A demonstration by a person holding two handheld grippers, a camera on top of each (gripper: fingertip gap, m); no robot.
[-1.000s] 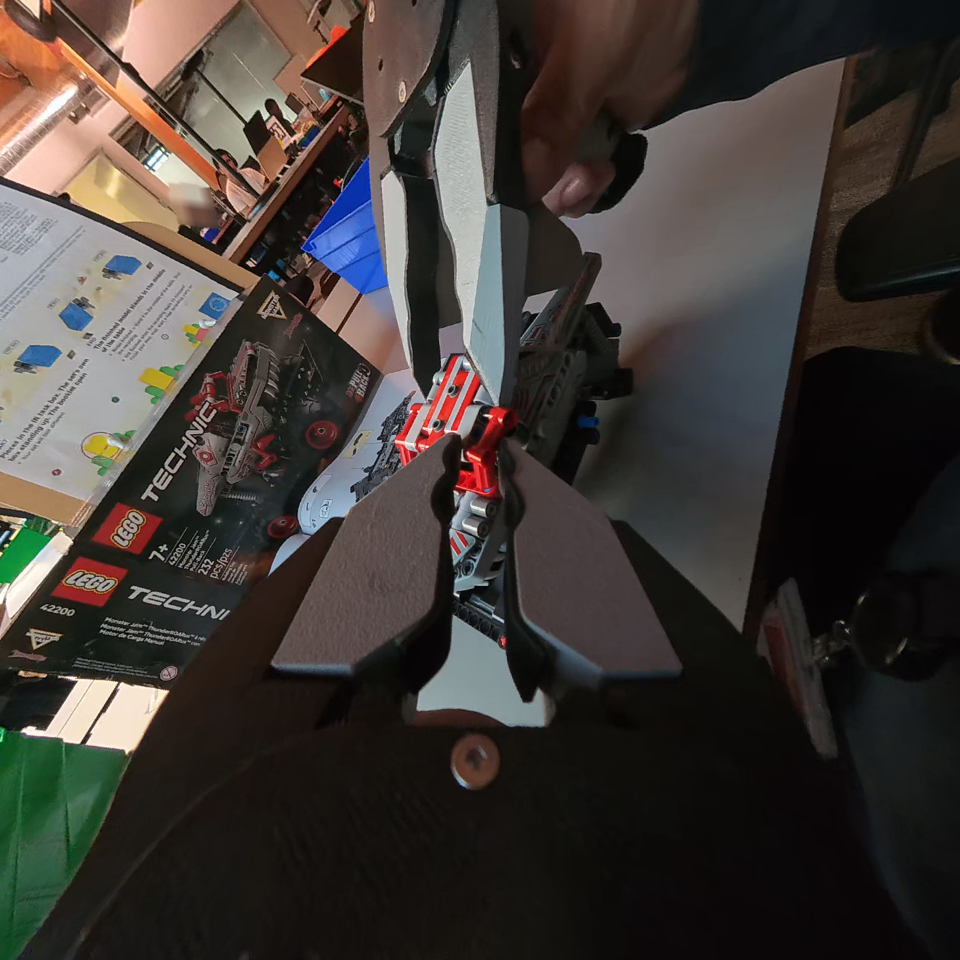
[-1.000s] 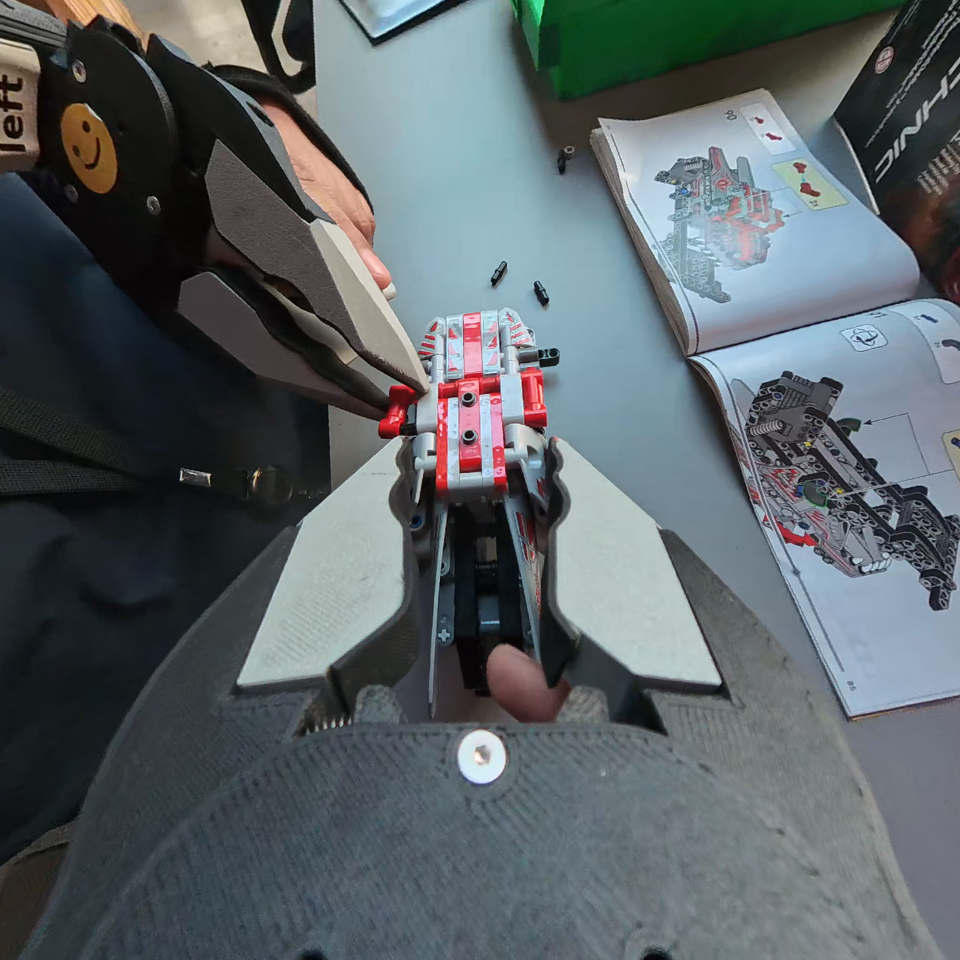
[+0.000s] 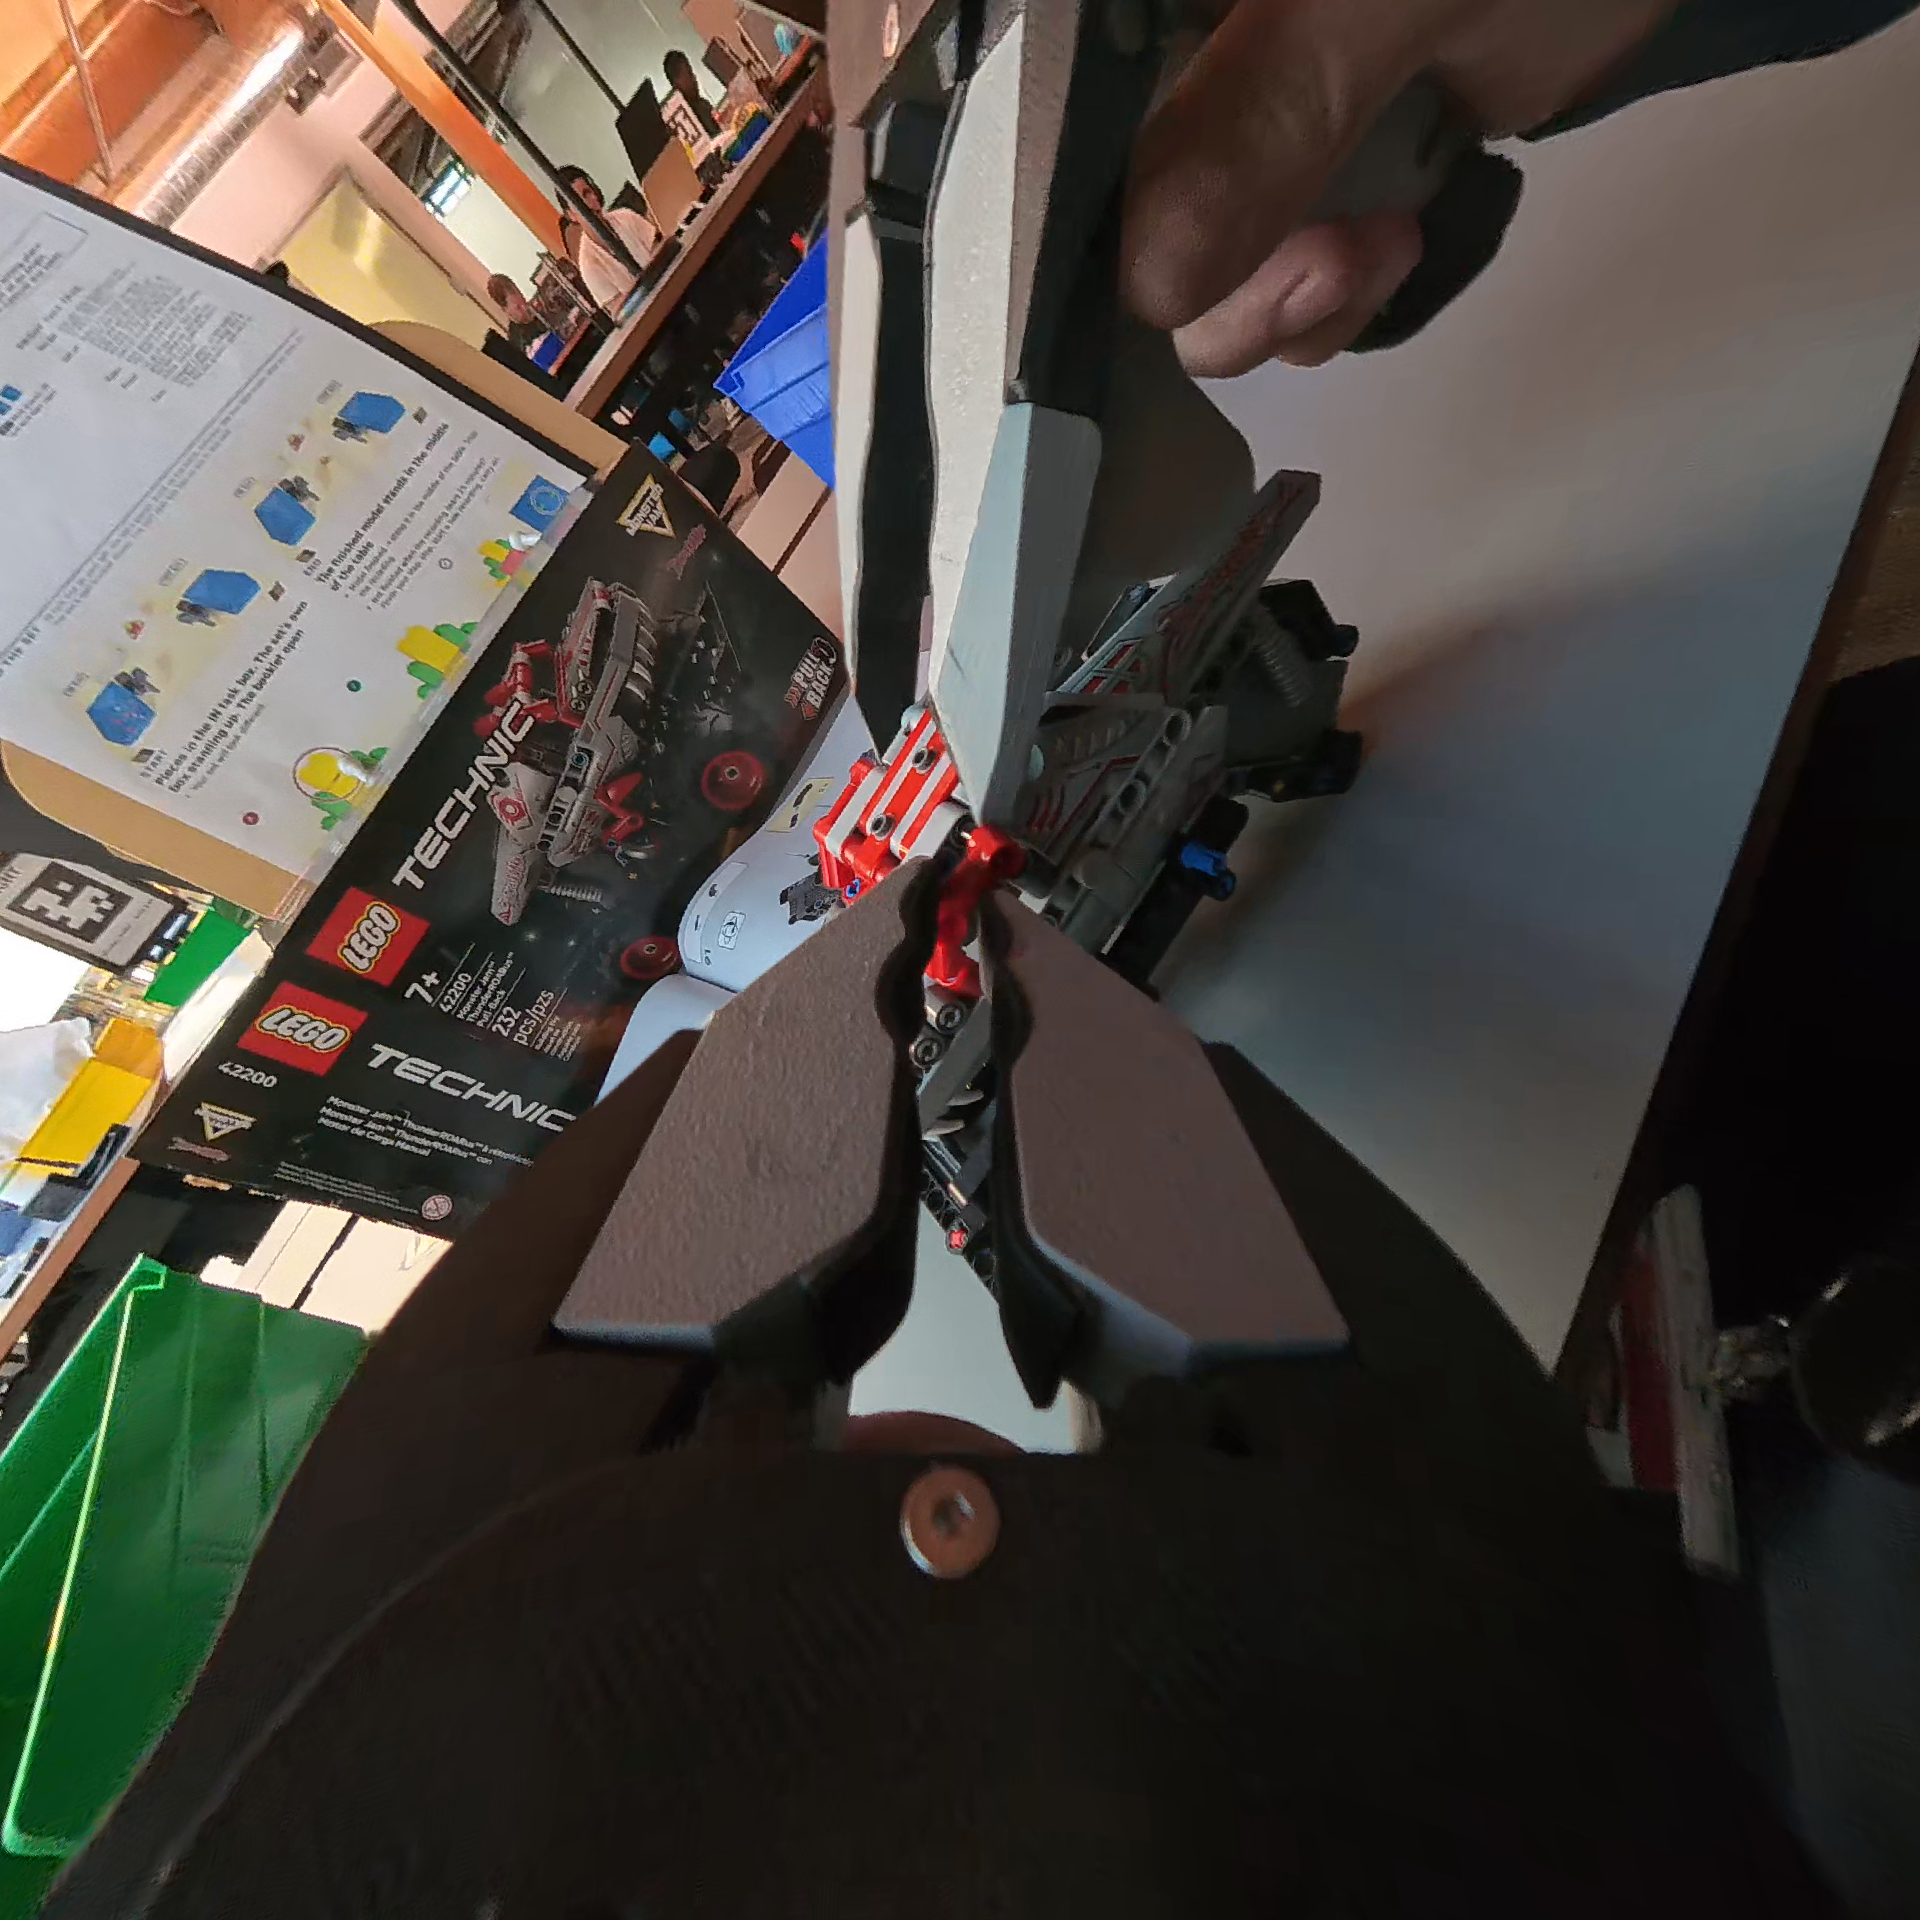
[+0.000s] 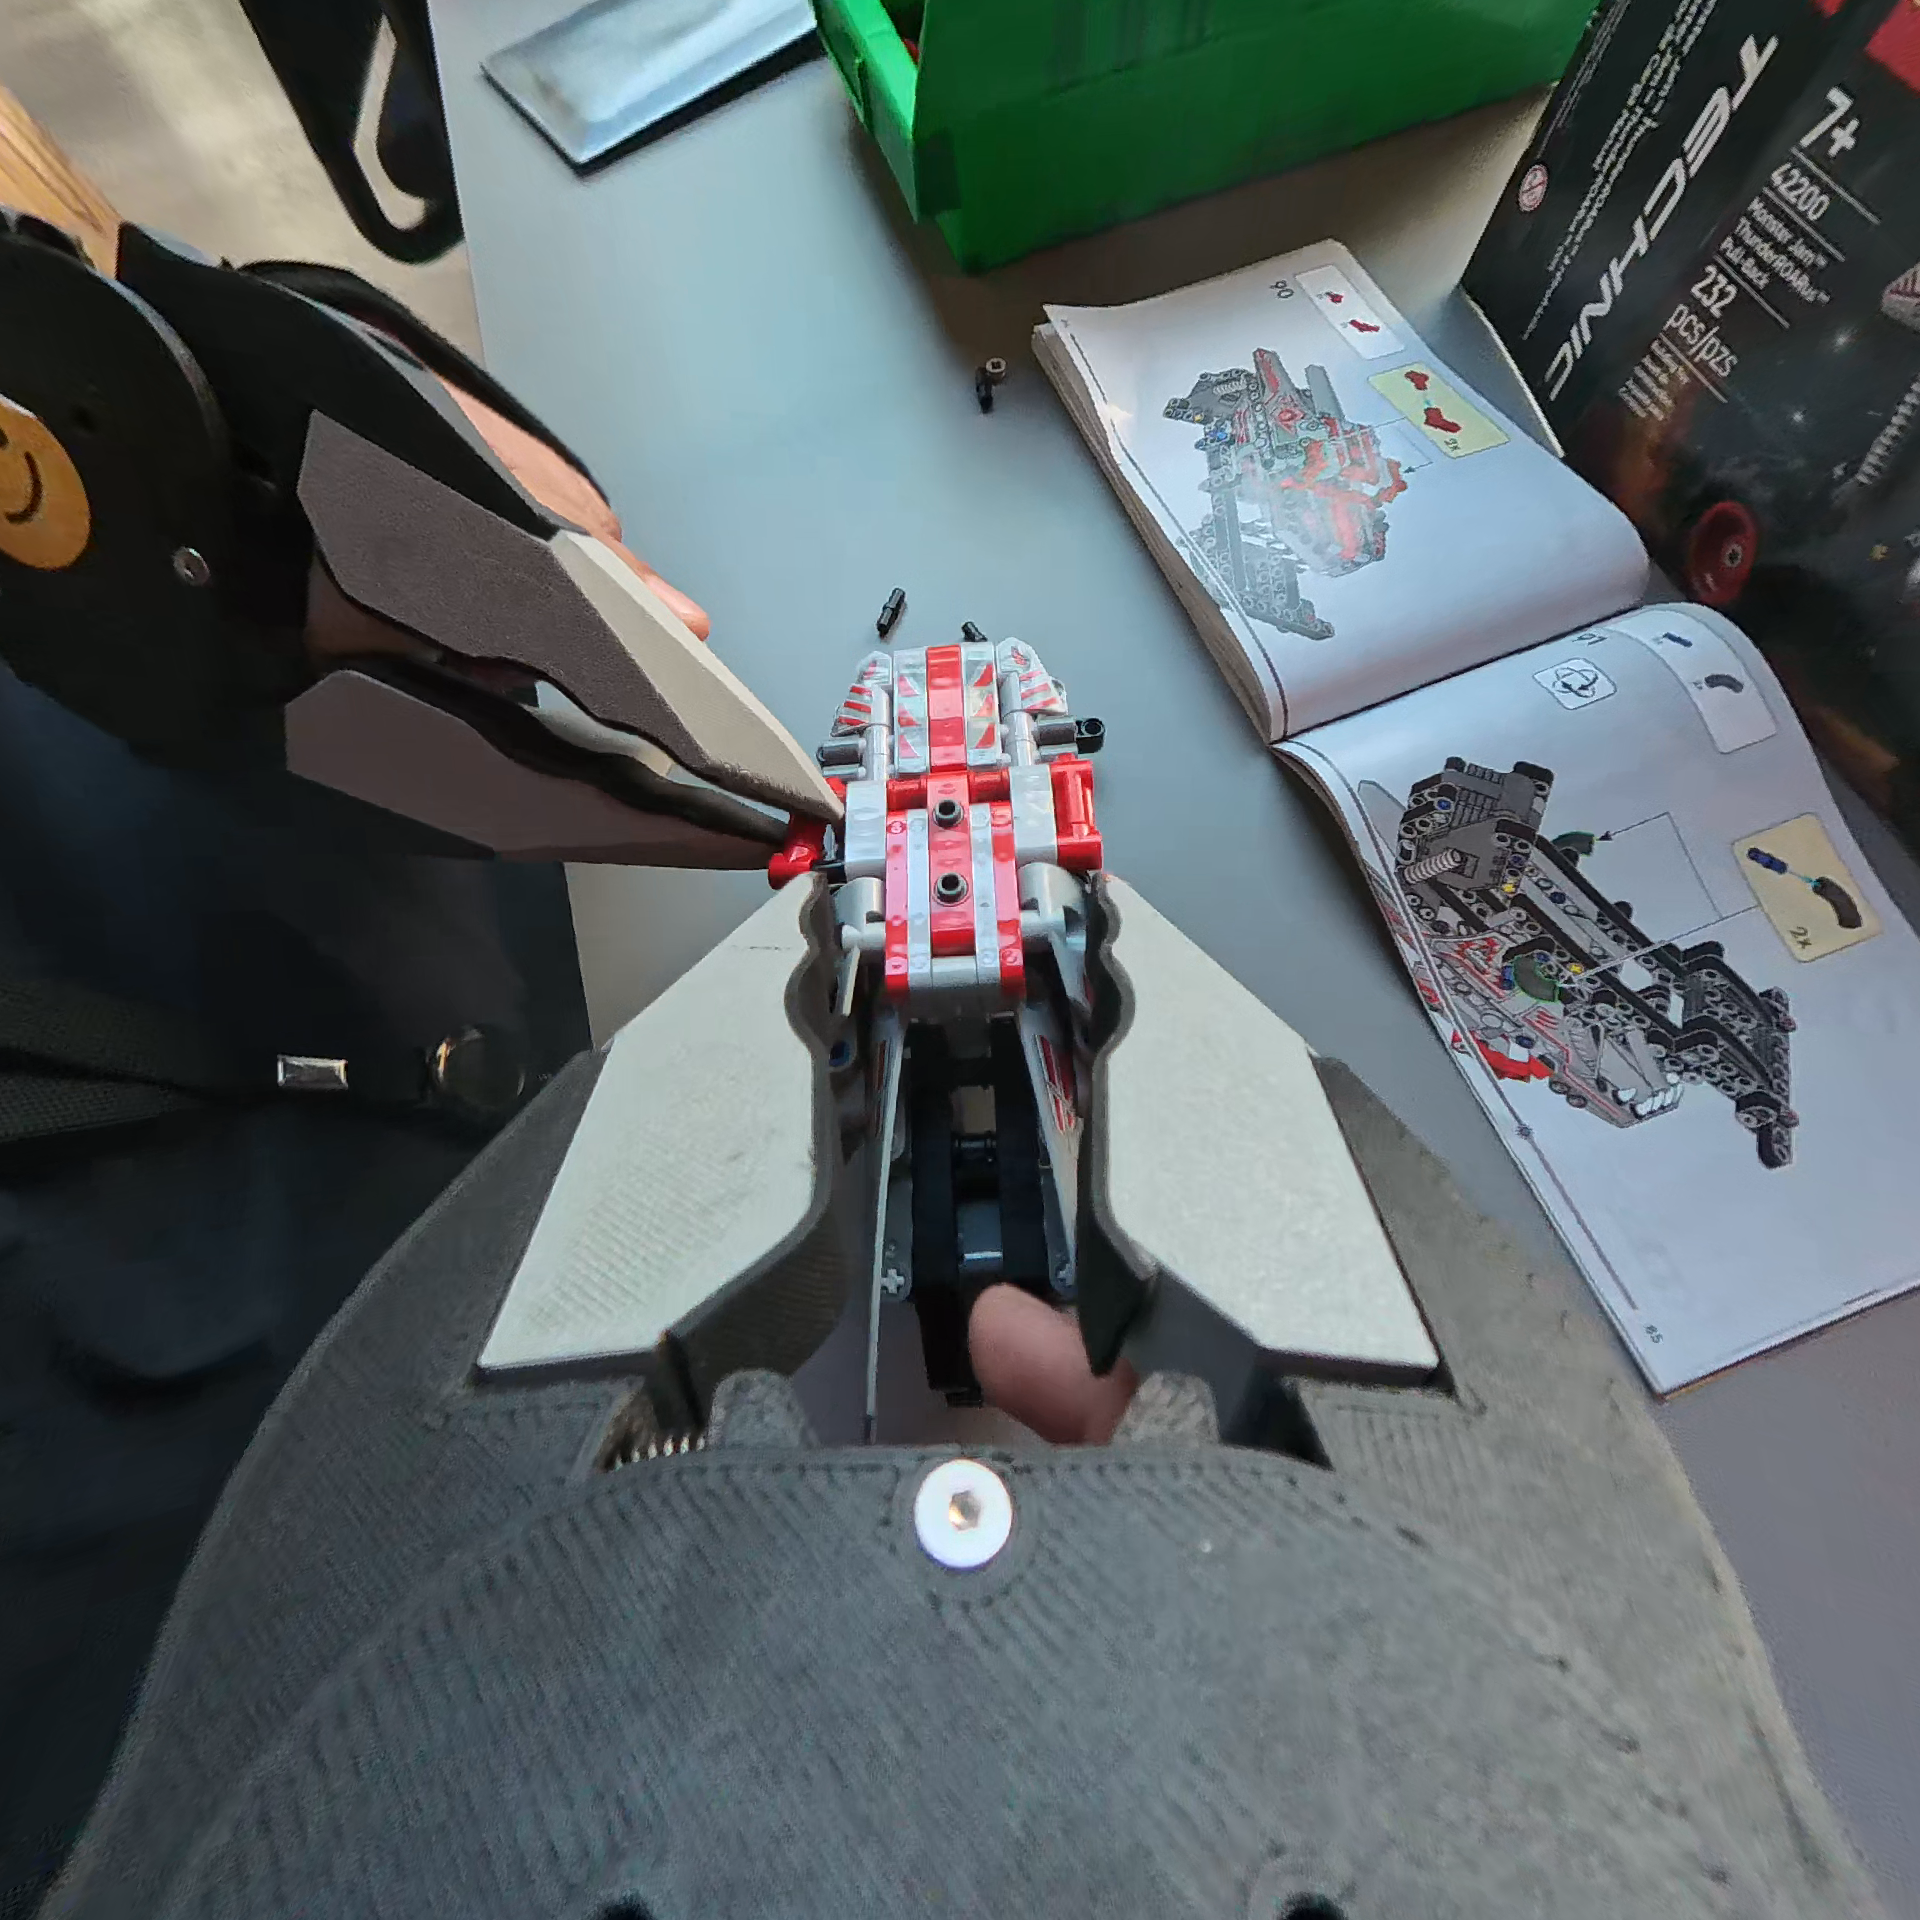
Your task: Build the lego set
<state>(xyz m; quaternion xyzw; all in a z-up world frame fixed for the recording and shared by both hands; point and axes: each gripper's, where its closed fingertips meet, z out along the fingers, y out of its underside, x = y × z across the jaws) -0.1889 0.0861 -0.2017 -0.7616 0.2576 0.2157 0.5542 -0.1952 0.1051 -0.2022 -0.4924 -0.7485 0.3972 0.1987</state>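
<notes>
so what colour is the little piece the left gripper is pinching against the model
Red. The small piece in the left gripper shows best in the left wrist view.

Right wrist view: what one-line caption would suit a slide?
Right gripper clamps the red-and-grey model while the left gripper pinches a small red piece at its side.

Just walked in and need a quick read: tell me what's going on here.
A person is building a Lego Technic truck model. The right gripper clamps the model's body above the grey table, while the left gripper pinches a small red piece at the model's side. The instruction booklet lies open nearby.
</notes>
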